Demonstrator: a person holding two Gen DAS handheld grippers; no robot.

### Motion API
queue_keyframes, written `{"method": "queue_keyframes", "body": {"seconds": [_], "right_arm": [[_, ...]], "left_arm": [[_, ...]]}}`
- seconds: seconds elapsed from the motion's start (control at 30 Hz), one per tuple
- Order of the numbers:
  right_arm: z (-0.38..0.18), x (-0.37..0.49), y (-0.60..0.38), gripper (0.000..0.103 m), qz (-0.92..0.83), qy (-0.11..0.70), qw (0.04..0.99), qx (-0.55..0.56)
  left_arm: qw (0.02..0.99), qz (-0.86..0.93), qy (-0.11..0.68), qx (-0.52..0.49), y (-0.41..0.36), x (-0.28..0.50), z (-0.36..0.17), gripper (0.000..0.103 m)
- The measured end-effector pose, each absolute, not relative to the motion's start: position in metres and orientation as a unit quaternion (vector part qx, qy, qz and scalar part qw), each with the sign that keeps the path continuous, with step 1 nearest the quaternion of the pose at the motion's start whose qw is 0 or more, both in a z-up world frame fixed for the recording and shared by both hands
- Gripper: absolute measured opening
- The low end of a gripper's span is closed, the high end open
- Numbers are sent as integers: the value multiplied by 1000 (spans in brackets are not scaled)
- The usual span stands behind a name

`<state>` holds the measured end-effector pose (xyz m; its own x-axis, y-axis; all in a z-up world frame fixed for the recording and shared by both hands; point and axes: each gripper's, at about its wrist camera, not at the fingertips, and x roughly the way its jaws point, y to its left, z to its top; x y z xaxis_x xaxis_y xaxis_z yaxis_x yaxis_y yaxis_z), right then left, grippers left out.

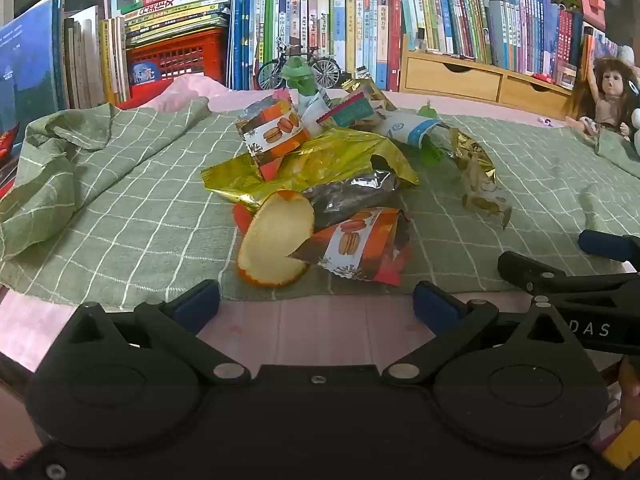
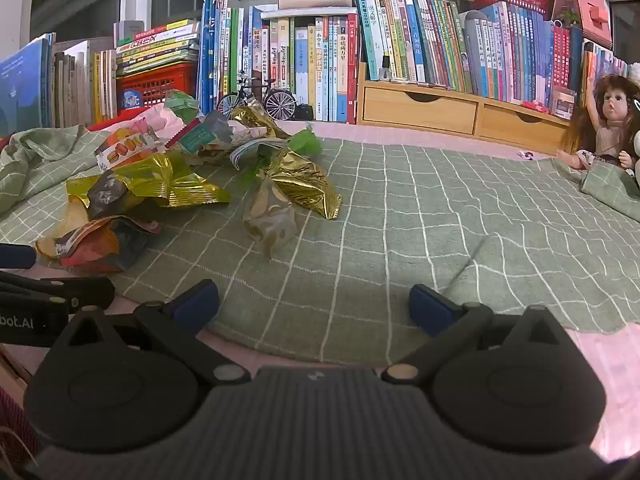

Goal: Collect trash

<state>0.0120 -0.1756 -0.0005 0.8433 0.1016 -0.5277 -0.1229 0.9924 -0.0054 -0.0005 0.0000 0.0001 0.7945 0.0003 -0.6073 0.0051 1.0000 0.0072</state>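
The left gripper (image 1: 316, 300) hangs over the near edge of the tabletop (image 1: 320, 328) with its blue-tipped jaws spread wide and nothing between them; the right gripper (image 2: 314, 300) sits just beside it, jaws equally apart and empty, over the green checked cloth (image 2: 400, 220). Directly ahead of the left gripper lies the trash, all of it on the cloth: a piece of orange peel (image 1: 276, 240) nearest, touching a macaron-print wrapper (image 1: 360, 244), then a crumpled gold foil bag (image 1: 320, 164) with a dark silvery wrapper (image 1: 352, 196) on it, and more packets heaped behind. A second gold wrapper (image 2: 304, 180) and a pale crumpled one (image 2: 270, 216) lie slightly apart toward the right gripper's side. Behind the cloth stand rows of books (image 1: 352, 28), a model bicycle (image 1: 298, 66), wooden drawers (image 2: 460, 112) and a doll (image 2: 612, 120). No bin or bag shows in either view. By my reading, nothing has been collected yet; every piece remains to be picked up.
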Motion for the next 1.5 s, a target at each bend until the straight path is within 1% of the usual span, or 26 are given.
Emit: {"method": "queue_keyframes", "body": {"seconds": [0.5, 1.5], "right_arm": [[0, 12, -176, 103, 59, 274, 960, -19], [0, 11, -175, 103, 58, 273, 960, -20]], "left_arm": [[946, -2, 325, 3, -1, -9, 3, 103], [945, -1, 328, 2, 0, -2, 2, 103]]}}
